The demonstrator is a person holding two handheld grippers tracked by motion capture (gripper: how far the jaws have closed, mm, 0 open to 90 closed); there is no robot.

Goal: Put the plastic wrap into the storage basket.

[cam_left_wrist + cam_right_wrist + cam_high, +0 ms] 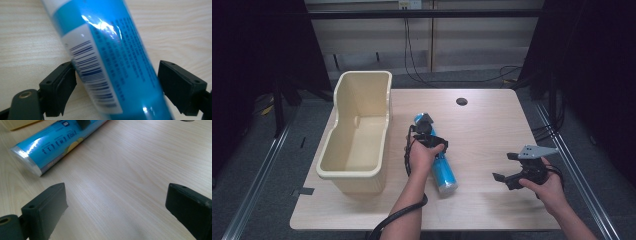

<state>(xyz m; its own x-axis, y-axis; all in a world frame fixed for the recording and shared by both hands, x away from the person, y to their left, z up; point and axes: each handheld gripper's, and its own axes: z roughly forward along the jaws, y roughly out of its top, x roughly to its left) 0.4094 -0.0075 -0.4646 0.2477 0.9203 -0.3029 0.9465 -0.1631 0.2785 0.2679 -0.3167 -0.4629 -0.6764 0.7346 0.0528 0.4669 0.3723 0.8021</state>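
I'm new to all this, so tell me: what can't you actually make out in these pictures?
- Blue tube, left gripper view: print blurred; both ends cut off by the frame.
- Same tube, high view: middle hidden under the left hand.
- Beige bin, high view: near inner wall hidden by its own rim.
- Right gripper, high view: rear covered by the hand.

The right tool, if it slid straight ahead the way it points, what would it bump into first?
Probably the blue tube lying on the table. The right tool points across bare wood toward the tube's near end, with its jaws wide open; depth is hard to judge, so it might slip just past.
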